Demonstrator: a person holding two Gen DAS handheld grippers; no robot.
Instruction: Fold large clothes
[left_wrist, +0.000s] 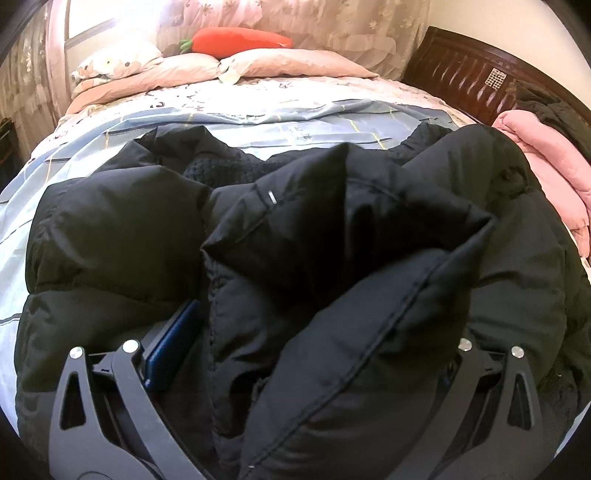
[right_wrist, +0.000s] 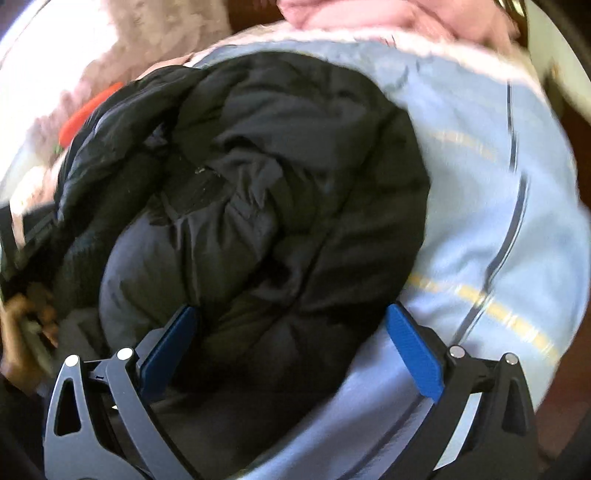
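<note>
Your left gripper (left_wrist: 295, 354) has its jaws spread wide, a thick quilted fold of the black puffer jacket (left_wrist: 280, 236) bulging between them. Your right gripper (right_wrist: 291, 350) is also apart, blue ribbed pads (right_wrist: 415, 356) straddling the jacket's rumpled edge. Jacket lies bunched on the light-blue plaid sheet (left_wrist: 258, 129), plush orange carrot (left_wrist: 236, 40) at 12 o'clock.

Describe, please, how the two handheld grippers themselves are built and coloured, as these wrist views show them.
Both share one build. The right gripper has dark grey linkage arms with triangular cutouts, round silver pivot pins, and flat blue textured finger pads. On the left gripper only one blue pad shows. No cables or sleeves are visible.
</note>
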